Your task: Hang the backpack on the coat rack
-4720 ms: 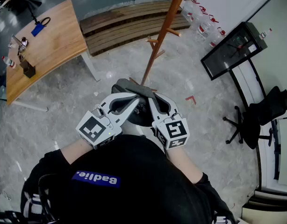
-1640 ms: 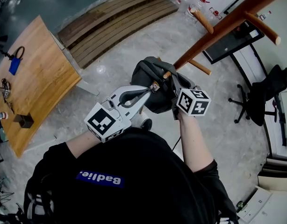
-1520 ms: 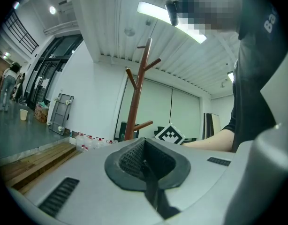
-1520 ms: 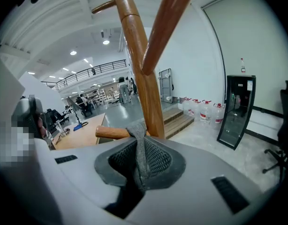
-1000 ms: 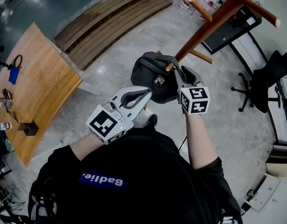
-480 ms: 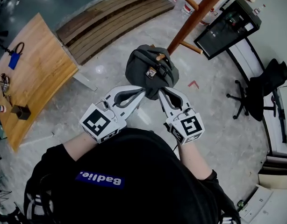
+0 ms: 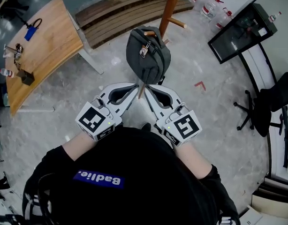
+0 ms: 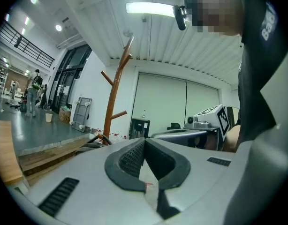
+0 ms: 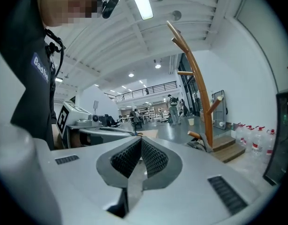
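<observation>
Left gripper (image 7: 136,86): jaws pressed flat together, with nothing between them in the left gripper view. Right gripper (image 7: 147,87): jaws likewise clenched tight on nothing in the right gripper view. From the head view the two grippers are held low in front of the person's chest, forearms bent inward, so that the grey bodies form a V. Their tips come close together just below the backpack (image 7: 147,55) but do not touch it. Each marker cube faces up and sits nearest the wrists. The backpack is dark grey, rounded and compact. It hangs free of the floor from a short peg (image 7: 148,33) of the coat rack (image 7: 169,8), with its top loop over the peg. A small pale tag dangles on its upper front, and a curved seam runs down one side. The coat rack is a reddish-brown wooden pole with further pegs angled outward. It stands on a pale mottled floor, just in front of a low wooden stepped platform (image 7: 125,13). A wooden table (image 7: 45,46) carrying small items lies well to the left. A black screen (image 7: 242,32) and an office chair (image 7: 270,107) stand well to the right. Water bottles (image 7: 210,9) line the wall behind the rack.
</observation>
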The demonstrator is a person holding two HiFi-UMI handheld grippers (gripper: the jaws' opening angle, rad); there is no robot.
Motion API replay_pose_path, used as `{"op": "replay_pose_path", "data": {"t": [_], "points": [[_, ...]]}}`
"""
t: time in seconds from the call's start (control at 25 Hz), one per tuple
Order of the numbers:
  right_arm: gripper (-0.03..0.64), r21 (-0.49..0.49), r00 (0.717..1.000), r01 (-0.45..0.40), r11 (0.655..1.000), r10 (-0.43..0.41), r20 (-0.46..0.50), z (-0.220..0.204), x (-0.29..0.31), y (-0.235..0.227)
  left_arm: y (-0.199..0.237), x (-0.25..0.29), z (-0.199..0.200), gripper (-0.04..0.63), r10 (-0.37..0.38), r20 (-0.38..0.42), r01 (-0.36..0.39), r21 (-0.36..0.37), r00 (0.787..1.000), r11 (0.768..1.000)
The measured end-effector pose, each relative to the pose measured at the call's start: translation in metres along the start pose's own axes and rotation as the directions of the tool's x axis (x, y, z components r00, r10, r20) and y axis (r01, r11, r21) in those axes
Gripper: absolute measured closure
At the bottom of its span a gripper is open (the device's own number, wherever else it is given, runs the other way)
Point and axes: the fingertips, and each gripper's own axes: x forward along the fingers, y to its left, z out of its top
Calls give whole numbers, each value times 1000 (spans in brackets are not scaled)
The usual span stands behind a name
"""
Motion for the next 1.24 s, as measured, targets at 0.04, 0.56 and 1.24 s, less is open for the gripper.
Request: {"op": "replay_pose_path", "data": {"t": [0.04, 0.56, 1.24], "points": [[611, -1, 1000, -7, 1000, 7, 6, 2, -5, 6, -7, -3, 1, 588, 1, 2, -1, 4, 1000, 1000], [612, -28, 1000, 22, 999, -22, -4, 6, -3, 62, -23, -56, 11, 588, -59, 43, 56, 65, 997, 996], [612, 13, 997, 69, 998, -68, -27, -4, -4, 76, -28, -67, 5, 588, -104, 40, 102, 49, 994, 994]]}}
